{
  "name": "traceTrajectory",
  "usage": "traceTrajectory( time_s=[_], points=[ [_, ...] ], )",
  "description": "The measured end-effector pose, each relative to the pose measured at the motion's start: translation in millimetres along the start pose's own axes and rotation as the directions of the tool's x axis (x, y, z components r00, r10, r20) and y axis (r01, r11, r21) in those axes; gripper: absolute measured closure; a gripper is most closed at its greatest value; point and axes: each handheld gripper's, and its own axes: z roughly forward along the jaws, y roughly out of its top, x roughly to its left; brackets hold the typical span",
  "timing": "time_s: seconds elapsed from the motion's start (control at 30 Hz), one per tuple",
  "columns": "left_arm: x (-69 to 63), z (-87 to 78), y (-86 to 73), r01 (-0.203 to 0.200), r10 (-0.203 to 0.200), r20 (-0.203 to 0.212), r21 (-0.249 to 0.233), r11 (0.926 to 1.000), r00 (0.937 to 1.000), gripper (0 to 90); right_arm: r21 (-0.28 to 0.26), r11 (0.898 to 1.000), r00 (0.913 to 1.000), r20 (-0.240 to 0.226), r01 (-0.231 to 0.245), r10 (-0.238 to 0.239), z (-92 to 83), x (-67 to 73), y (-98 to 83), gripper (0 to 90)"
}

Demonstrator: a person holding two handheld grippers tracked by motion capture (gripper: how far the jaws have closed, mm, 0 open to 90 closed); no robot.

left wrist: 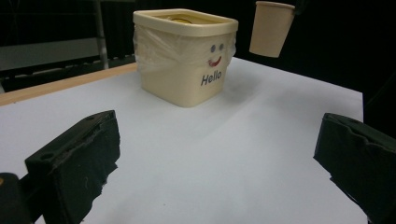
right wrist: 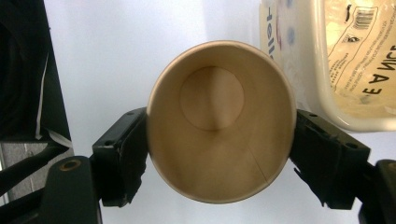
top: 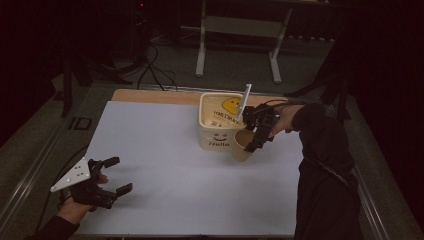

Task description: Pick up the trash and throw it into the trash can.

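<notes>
Right hand-held gripper (right wrist: 219,140) clenched on paper cup (right wrist: 219,121), jaws pressing either side of the rim; cup hangs clear above the worktop (top: 165,165), just beside cream tub (top: 220,127). Left hand-held gripper (top: 114,175) released, holding nothing, well apart.

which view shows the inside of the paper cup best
The right gripper view: it looks straight down into the paper cup, empty to its round bottom, with the right gripper shut on its rim. The left gripper view shows its outside, held in the air; the high view shows it partly hidden beside the Hello tub.
</notes>
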Motion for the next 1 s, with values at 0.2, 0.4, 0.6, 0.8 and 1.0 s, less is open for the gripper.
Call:
traceTrajectory(
  time_s=[0.2, 0.4, 0.6, 0.8, 1.0],
  points=[
    [0.0, -0.2, 0.0, 0.001, -0.001, 0.002, 0.000, 1.0000, 1.0000, 1.2, 0.000, 1.000, 1.0000, 0.010, 0.001, -0.001, -9.8, -0.1, 3.1, 23.3],
    [-0.1, -0.9, 0.0, -0.001, 0.001, -0.001, 0.000, 1.0000, 1.0000, 1.1, -0.002, 1.000, 0.9999, 0.012, -0.001, 0.001, -17.3, -1.6, 6.0, 23.3],
    [0.0, -1.3, -0.3, 0.002, -0.002, -0.002, -0.001, 1.0000, 1.0000, 1.2, 0.005, 1.000, 0.9999, 0.015, 0.007, -0.007, -22.3, -2.2, 9.1, 23.3],
    [-0.1, -1.7, -0.7, 0.003, -0.003, -0.002, 0.000, 1.0000, 1.0000, 1.1, 0.003, 1.000, 0.9995, 0.027, 0.016, -0.016, -34.2, -0.6, 14.8, 23.3],
    [0.2, -3.0, -1.0, 0.005, -0.005, -0.007, -0.002, 1.0000, 1.0000, 1.2, 0.010, 1.000, 0.9990, 0.039, 0.022, -0.023, -42.3, -1.0, 19.5, 23.3]
  ],
)
